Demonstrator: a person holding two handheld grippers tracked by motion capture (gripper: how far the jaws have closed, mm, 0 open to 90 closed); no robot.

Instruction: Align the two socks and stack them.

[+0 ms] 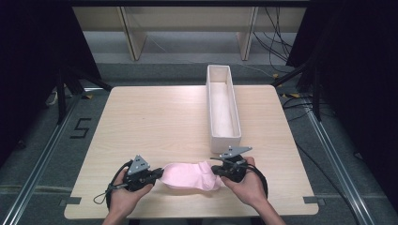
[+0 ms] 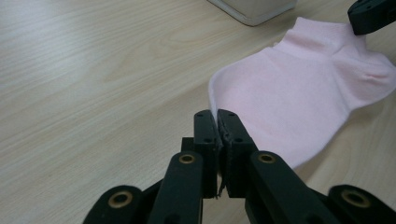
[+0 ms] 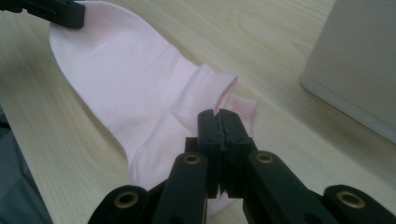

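**Two grips on one pink sock, box waiting behind**

Two pinches hold the pink sock (image 1: 191,175) between them, one at each end, near the front edge of the wooden table (image 1: 155,122). My left gripper (image 1: 157,175) has its jaws pressed together on the toe end; in the left gripper view the edge of the fabric runs straight into the seam between the black pads (image 2: 205,135), so I read that as a pinch on cloth, not a plain closure. My right gripper (image 1: 217,171) is pressed together the same way on the cuff end, and the right gripper view shows the ribbed opening folded up just past its tips (image 3: 219,119).

I judge the two-ended hold to be the point: a limp thing like this sags and bunches if taken from one spot, while a grip at toe and cuff keeps it stretched flat and easy to steer. The middle of the sock seems to rest on the table, or barely off it; I cannot tell which.

The long white box (image 1: 223,108) stands just beyond the right gripper, open-topped, running away from me toward the far edge. It is narrow, so holding the sock lengthwise suits it: I would need to turn the sock in line with the box before lowering it in. The cuff end is nearer the box, so that side would likely lead.
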